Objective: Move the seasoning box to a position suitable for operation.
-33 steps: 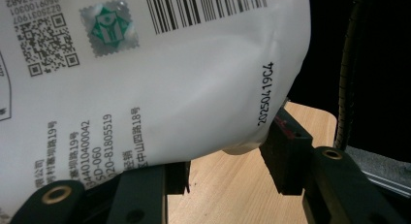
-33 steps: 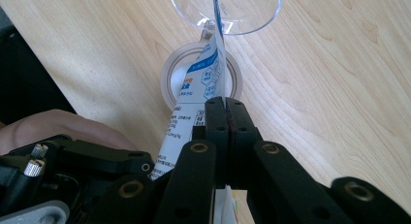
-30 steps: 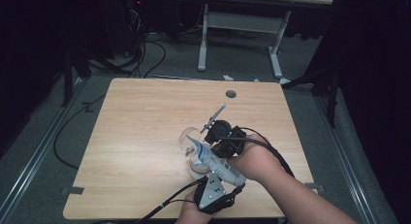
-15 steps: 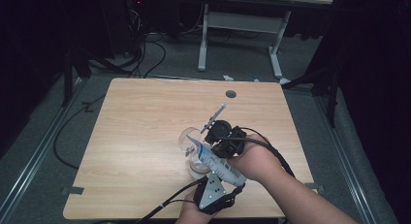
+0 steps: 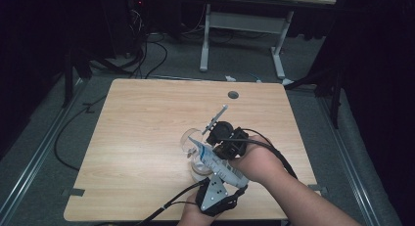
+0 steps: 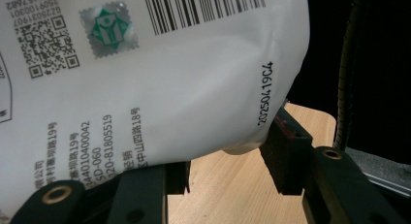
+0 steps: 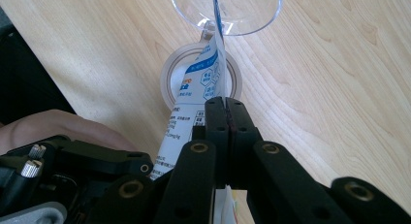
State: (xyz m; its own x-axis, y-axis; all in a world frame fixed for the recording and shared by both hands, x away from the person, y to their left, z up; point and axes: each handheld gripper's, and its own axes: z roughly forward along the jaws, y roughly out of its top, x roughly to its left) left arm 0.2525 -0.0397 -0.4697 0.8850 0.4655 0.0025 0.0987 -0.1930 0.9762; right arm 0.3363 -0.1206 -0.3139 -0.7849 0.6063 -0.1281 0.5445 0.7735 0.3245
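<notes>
A white printed pouch (image 5: 215, 162) slants up from my left gripper (image 5: 219, 177) toward a clear glass (image 5: 188, 140) on the table. In the left gripper view the bulging pouch (image 6: 169, 78) sits between the jaws of the left gripper (image 6: 228, 161), and the pads press on it. My right gripper (image 7: 226, 105) is shut on the pouch's thin edge (image 7: 194, 98). The pouch's top corner reaches over the rim of the glass (image 7: 228, 15). My right gripper (image 5: 216, 146) stands just right of the glass.
A white tape roll (image 7: 169, 78) lies on the wooden table (image 5: 147, 113) under the pouch, next to the glass. A cable hole (image 5: 233, 95) sits near the far edge. Beyond the table are a desk frame (image 5: 244, 20) and floor cables (image 5: 147, 55).
</notes>
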